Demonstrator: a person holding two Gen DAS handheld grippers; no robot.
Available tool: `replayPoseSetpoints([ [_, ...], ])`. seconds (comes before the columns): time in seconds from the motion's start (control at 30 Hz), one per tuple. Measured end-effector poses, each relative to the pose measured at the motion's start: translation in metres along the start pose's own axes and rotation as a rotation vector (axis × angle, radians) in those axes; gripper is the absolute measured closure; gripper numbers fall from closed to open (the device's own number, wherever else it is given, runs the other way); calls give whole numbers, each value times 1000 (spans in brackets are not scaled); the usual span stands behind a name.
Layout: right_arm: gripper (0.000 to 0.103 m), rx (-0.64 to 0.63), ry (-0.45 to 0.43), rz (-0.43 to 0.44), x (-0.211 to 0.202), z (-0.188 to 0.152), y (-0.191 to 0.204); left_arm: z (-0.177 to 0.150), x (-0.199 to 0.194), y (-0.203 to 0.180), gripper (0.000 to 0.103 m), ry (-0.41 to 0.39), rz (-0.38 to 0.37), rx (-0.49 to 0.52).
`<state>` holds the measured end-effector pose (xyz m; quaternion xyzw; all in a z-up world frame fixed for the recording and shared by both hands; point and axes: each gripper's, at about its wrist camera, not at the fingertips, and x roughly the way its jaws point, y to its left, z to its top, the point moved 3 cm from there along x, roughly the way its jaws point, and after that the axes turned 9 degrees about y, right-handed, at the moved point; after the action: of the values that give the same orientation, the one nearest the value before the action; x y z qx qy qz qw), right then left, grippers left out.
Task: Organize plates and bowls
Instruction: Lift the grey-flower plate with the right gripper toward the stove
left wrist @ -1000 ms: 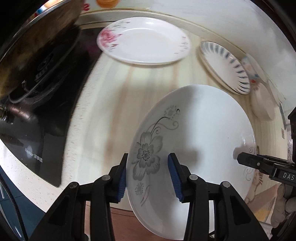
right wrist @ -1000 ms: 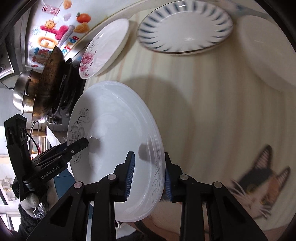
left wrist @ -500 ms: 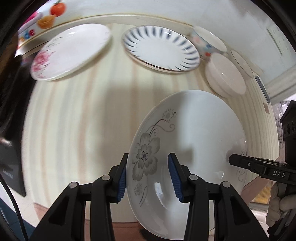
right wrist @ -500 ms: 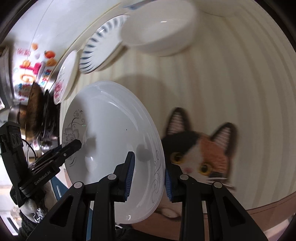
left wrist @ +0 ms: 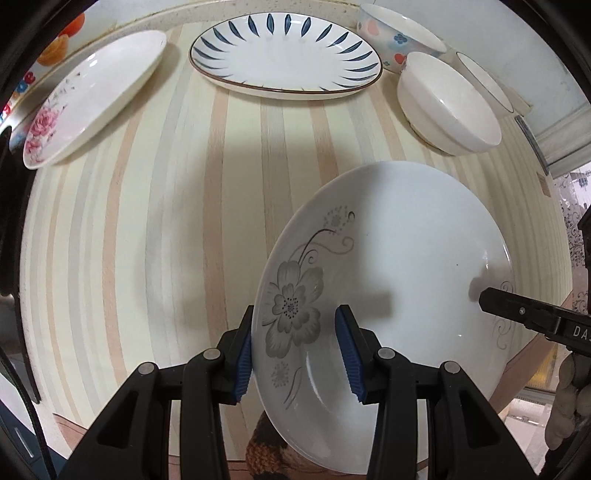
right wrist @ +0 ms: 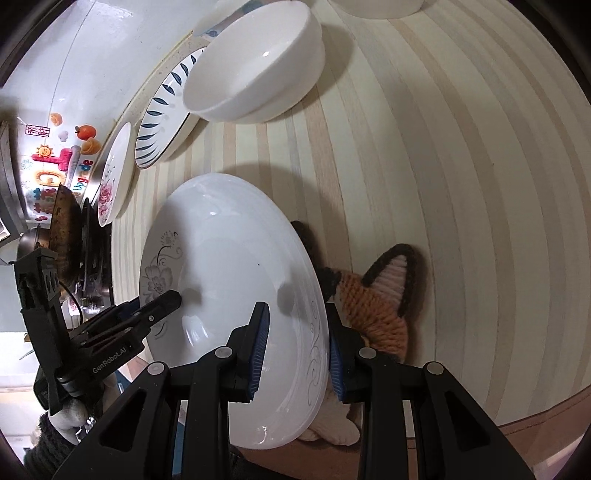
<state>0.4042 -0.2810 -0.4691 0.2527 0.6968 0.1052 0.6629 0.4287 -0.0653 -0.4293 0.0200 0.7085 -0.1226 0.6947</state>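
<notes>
A white plate with a grey flower [left wrist: 399,266] [right wrist: 229,266] hangs tilted above the striped counter. My left gripper [left wrist: 299,350] is shut on its flowered rim. On the opposite, scroll-patterned rim my right gripper [right wrist: 297,350] is shut too, and its finger [left wrist: 524,314] shows at the right in the left wrist view. The left gripper's finger [right wrist: 155,306] appears at the left in the right wrist view. Along the back wall lie a pink-rose plate [left wrist: 92,96] [right wrist: 110,184], a blue-leaf plate [left wrist: 288,55] [right wrist: 166,110] and a plain white bowl [left wrist: 447,99] [right wrist: 255,66].
A bowl with hearts and flowers [left wrist: 399,33] and a thin-rimmed bowl [left wrist: 484,81] stand at the back right. A knitted cat mat [right wrist: 373,295] lies under the plate near the counter's front edge. A pan and stove [right wrist: 66,240] are at the left.
Both grippers have carried the flower plate to the right along the counter, away from the stove. The bowls and the cat mat have come into closer view.
</notes>
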Motion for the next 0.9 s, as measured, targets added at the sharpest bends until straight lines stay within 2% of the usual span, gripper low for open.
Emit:
replayPoseSetpoints([
  [0.43,71,-17,31,-28,7,5,10,-6,0,9,64,-12,0,-28],
  [0.57,64,21,31,-39,-9,6,5,-10,-33,23,64,-73,-10,-39],
  [0.67,57,28,4,-44,-36,-1,10,-14,-74,45,64,-176,2,-78],
  [0.77,55,10,-22,-48,-58,-5,37,-11,-103,70,64,-246,44,-140],
  [0.9,54,-95,-41,53,-63,17,114,4,-111,119,64,-277,59,-237],
])
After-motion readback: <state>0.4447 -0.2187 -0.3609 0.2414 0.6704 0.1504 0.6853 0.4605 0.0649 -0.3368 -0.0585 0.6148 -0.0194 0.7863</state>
